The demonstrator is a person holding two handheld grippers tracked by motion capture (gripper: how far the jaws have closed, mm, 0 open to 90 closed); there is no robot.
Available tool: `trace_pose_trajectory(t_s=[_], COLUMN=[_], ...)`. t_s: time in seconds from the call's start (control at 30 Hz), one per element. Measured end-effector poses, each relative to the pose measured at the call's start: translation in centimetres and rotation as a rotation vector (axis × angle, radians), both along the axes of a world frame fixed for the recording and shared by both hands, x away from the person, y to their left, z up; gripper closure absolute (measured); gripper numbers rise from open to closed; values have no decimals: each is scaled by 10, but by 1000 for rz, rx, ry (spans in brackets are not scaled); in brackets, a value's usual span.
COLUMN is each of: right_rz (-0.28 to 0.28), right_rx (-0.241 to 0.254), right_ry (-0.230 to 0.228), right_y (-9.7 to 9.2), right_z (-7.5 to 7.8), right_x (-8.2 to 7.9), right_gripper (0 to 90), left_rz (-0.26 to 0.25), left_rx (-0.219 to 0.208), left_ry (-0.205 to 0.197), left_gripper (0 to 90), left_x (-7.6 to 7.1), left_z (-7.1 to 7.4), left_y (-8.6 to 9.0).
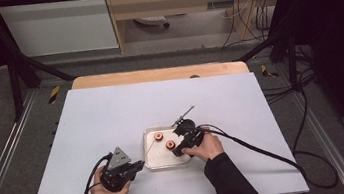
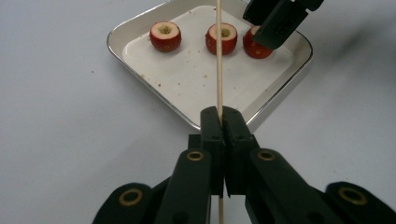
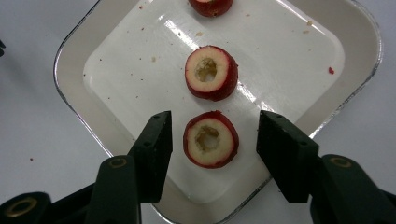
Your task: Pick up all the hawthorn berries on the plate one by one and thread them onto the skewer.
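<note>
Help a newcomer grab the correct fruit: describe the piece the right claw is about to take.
Find the metal tray on the white table. Three cored red fruit pieces sit in a row; the target piece lies nearest the right claw, between its open jaws, untouched.

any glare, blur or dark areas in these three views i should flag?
High view: dim and soft, surroundings nearly black, fruit pieces in the tray tiny. Left gripper view: skewer and left gripper sharp, mild sheen on the tray rim. Right gripper view: a bright glare streak on the tray floor beside the cored fruit piece; open right gripper crisp.
</note>
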State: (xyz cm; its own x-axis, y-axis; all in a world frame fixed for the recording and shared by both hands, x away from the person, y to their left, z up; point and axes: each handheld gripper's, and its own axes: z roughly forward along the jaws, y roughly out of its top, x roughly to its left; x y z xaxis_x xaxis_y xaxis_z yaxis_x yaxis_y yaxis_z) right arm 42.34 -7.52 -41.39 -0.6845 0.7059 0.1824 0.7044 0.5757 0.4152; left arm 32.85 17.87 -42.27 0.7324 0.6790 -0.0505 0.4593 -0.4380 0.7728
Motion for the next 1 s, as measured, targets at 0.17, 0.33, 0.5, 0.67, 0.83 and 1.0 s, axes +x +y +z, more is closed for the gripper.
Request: trace_pose_trajectory(t_s=[0.17,0.33,0.5,0.67,0.83,1.0], right_rz=[-3,-1,-2,-11,-38,-70], right_rx=[-7,-10,-9,-14,50,152], right_ry=[17,34,54,64,41,-20], right_y=[0,1,2,1,-4,-12], right_z=[-2,-4,-6,-5,8,25], right_x=[2,3,4,4,-1,-7], right_gripper=[533,568,598,602,604,604], left_rz=[0,-3,-15,-15,-10,-4], left_rx=[7,6,13,15,8,-4], left_ry=[5,13,9,1,-9,-16], left_gripper=[886,886,886,886,886,886], left_x=[0,0,0,0,-2,-3], left_z=[-1,-1,-2,-2,-1,0], left_y=[-1,-2,-3,-3,-3,-3])
